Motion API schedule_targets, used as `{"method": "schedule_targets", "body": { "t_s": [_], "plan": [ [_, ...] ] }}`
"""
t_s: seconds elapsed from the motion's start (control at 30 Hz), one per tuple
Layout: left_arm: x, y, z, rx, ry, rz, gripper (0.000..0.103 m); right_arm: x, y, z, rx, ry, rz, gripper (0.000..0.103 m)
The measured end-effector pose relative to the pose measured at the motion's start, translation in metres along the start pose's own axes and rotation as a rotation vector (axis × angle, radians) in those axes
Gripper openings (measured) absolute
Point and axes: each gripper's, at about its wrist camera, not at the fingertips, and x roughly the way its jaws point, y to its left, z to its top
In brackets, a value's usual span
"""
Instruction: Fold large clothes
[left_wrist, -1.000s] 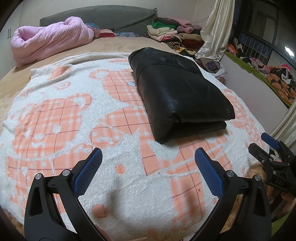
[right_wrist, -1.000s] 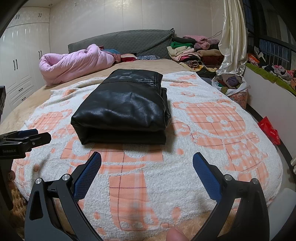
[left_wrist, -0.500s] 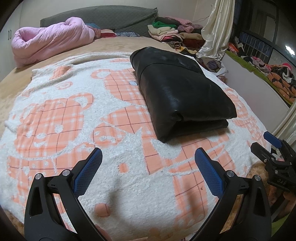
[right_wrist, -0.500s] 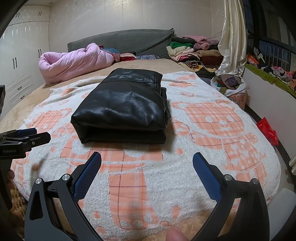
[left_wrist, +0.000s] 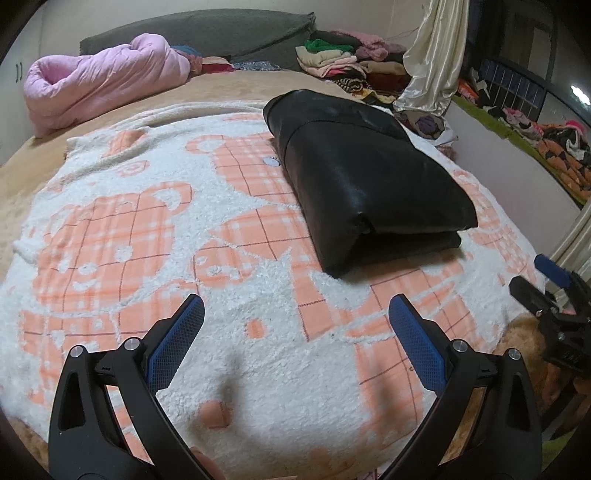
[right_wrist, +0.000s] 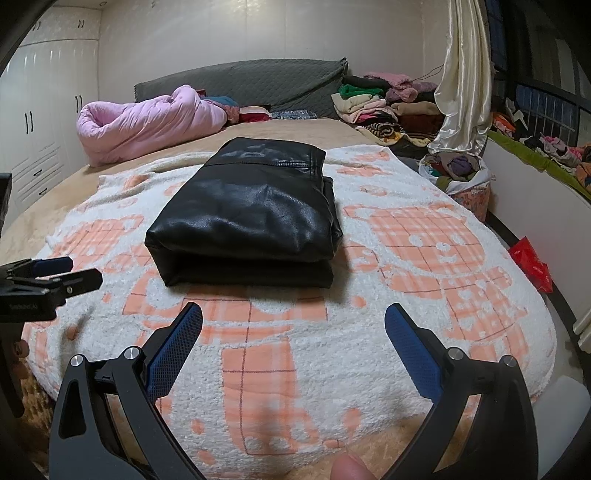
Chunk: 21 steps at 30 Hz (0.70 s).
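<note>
A black leather garment (left_wrist: 365, 181) lies folded into a thick rectangle on the white and orange bear blanket (left_wrist: 147, 229). In the right wrist view the same garment (right_wrist: 251, 210) sits straight ahead on the blanket (right_wrist: 424, 258). My left gripper (left_wrist: 295, 314) hangs open over the blanket, short of the garment's near left corner, with nothing between its fingers. My right gripper (right_wrist: 293, 325) is open too, held back from the garment's near edge, empty. Each gripper shows at the edge of the other's view, apart from the garment.
A pink quilt (right_wrist: 147, 125) lies bunched at the back left near a grey headboard (right_wrist: 240, 81). Stacked clothes (right_wrist: 384, 103) and a cream curtain (right_wrist: 461, 81) stand at the back right. A basket of clothes (right_wrist: 465, 181) and a red bag (right_wrist: 532, 262) lie off the bed's right side.
Both grippers have drawn back slightly from the folded garment and stay open. The garment has not moved.
</note>
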Motion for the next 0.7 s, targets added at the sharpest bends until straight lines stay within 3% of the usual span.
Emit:
{"method": "schedule_targets", "body": {
  "t_s": [0.2, 0.4, 0.53, 0.6, 0.7],
  "plan": [
    [0.004, 0.004, -0.003, -0.005, 0.029, 0.019, 0.094, -0.015, -0.008, 0.001, 0.029, -0.016, -0.018, 0.099],
    [0.007, 0.018, -0.003, -0.03, 0.041, 0.043, 0.094, -0.042, -0.05, -0.002, 0.125, -0.05, -0.079, 0.099],
    [0.01, 0.05, 0.003, -0.117, 0.072, 0.031, 0.094, -0.062, -0.114, -0.014, 0.225, -0.062, -0.206, 0.098],
    [0.005, 0.08, 0.01, -0.173, 0.057, 0.064, 0.094, -0.068, -0.156, -0.027, 0.303, -0.046, -0.287, 0.098],
    [-0.007, 0.148, 0.022, -0.267, 0.033, 0.126, 0.094, -0.078, -0.25, -0.063, 0.479, 0.009, -0.496, 0.099]
  ]
}}
